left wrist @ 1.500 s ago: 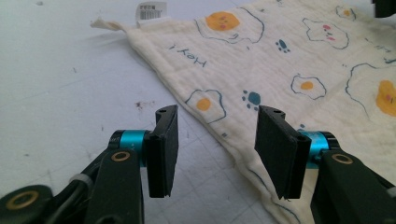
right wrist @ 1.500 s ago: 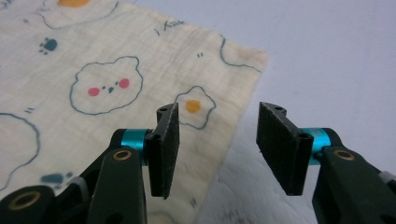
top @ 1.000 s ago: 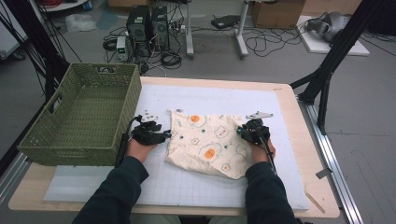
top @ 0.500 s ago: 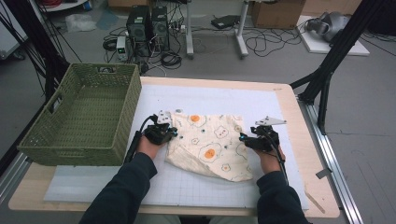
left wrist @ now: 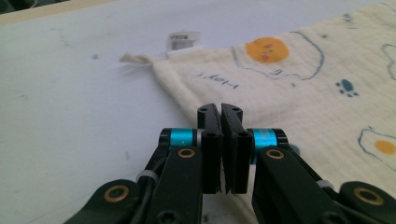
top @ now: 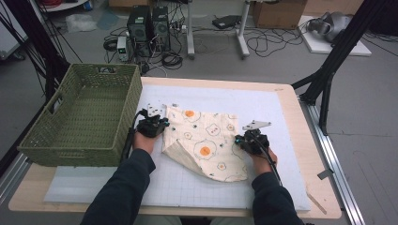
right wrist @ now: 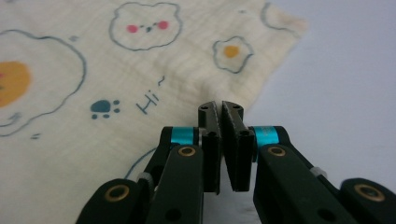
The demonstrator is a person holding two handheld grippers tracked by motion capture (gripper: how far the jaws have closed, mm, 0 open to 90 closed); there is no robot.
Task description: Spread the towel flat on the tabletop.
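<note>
While the cream cloth (top: 206, 143) with fried-egg prints lies partly folded on the white mat (top: 263, 101) of the desk (top: 288, 93), the left tool (left wrist: 220, 112) has its jaws pressed together at the cloth's left edge. The right tool (right wrist: 220, 108) has just closed too, at the right edge. Whether either pinches fabric cannot be told. A green basket (top: 84, 117) stands to the left.
</note>
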